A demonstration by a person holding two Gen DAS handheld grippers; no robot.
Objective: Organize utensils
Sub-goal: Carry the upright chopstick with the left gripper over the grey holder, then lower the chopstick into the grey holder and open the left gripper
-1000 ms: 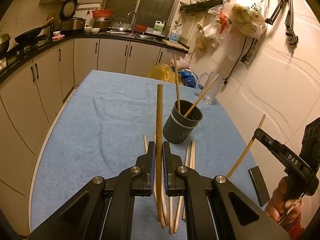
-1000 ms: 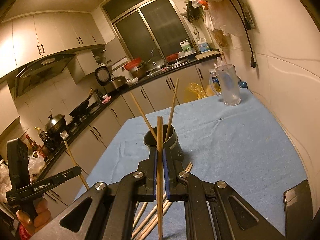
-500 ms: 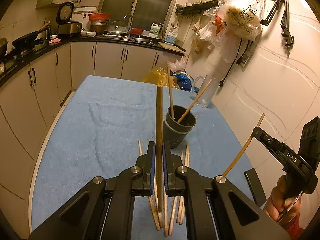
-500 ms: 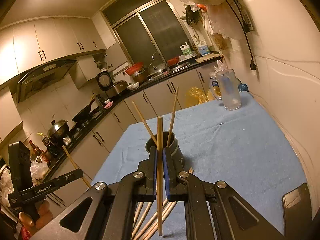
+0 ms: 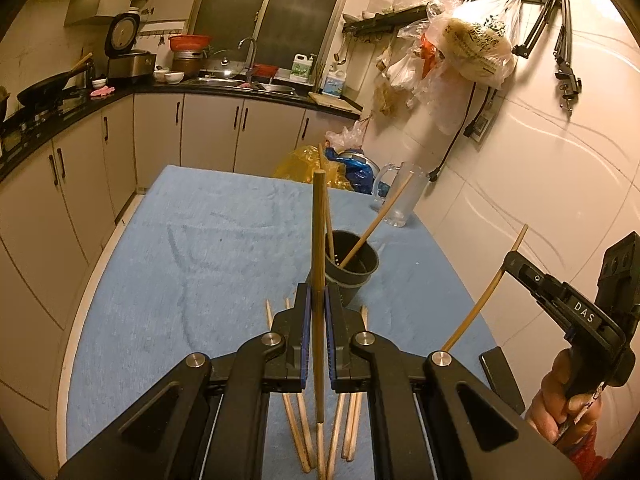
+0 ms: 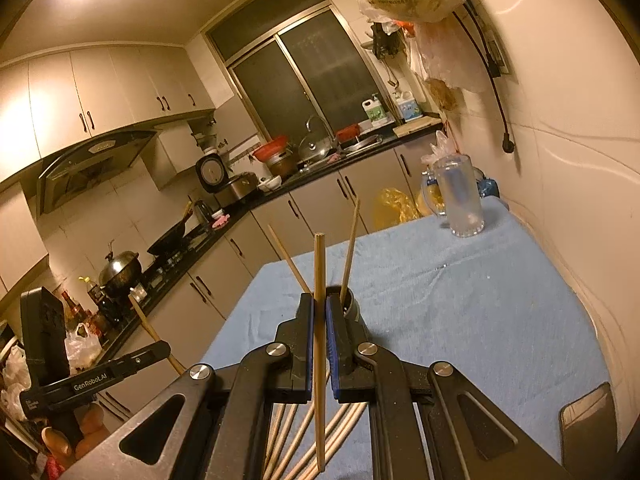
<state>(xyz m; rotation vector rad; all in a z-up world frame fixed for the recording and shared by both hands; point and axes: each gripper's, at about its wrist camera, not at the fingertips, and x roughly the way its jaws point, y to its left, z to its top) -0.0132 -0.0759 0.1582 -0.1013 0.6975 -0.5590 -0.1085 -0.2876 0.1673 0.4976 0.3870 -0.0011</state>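
A surface (image 5: pixel 192 248) covered with a blue towel filled the middle of both views, and on it stood the dark holder cup (image 5: pixel 352 268), the landmark here. Beyond the cup, toward the wall-side far corner of the surface, stood a clear glass pitcher (image 6: pixel 460 200). On the near side of the cup, the left claw (image 5: pixel 319 312) was clenched on a single chopstick (image 5: pixel 319 280), which stood nearly upright between its blue-lined jaws, its top rising above the cup's rim in the picture and its lower end hanging over the surface. The right claw (image 6: pixel 319 320), also on the near side of the cup and raised above the surface, was likewise clenched on a second chopstick (image 6: pixel 319 320), held almost vertical; in the left wrist view that claw showed well to the right of the cup, gripped by the person's right hand (image 5: pixel 568 396), with its chopstick angled up toward the wall. Two chopsticks in the cup (image 5: pixel 376 220) leaned apart, one toward the pitcher and one nearly upright. Between the cup and the claws, loose chopsticks (image 5: pixel 296 412) lay flat on the towel, fanned out side by side. A dark flat phone-like slab (image 5: pixel 500 376) lay at the wall-side edge, nearer the viewer than the cup.
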